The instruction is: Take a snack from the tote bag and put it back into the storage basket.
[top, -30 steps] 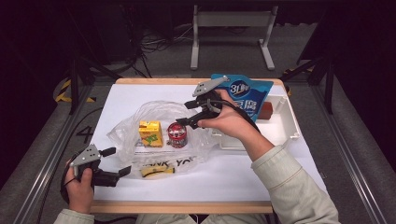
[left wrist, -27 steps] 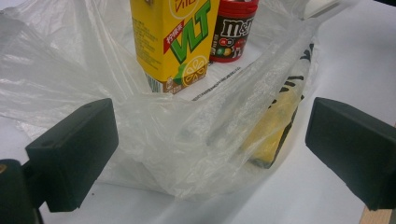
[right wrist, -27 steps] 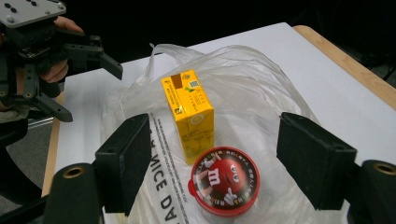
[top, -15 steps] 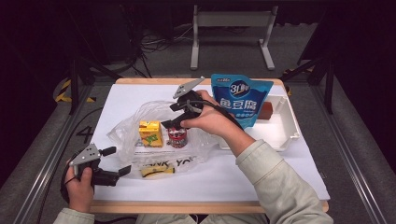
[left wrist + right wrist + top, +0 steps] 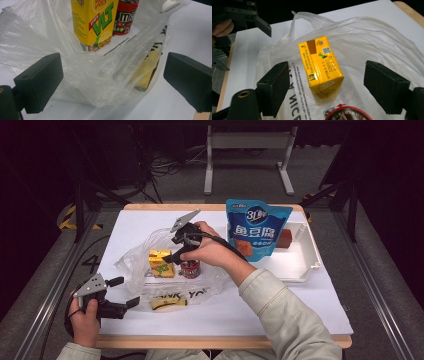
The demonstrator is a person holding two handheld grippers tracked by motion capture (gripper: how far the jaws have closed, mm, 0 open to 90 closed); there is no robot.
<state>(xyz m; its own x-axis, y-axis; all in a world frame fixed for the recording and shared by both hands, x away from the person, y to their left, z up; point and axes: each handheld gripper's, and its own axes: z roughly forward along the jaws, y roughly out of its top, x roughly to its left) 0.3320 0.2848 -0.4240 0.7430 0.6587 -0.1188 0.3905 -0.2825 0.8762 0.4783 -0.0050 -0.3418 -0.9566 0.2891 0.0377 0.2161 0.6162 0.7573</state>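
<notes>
Jaws of right gripper point(image 5: 325, 95) apart, just opening, above juice carton point(image 5: 321, 67); next: lower, straddle, close.

R tongs point(image 5: 172, 256) wide, just opening, nothing between; L tongs point(image 5: 129, 292) wide, level.

A blue snack pouch point(image 5: 257, 232) stands upright near the table's point(image 5: 320, 307) far edge, at the white tray's point(image 5: 306, 260) left end, with a brown item point(image 5: 285, 238) behind it.
</notes>
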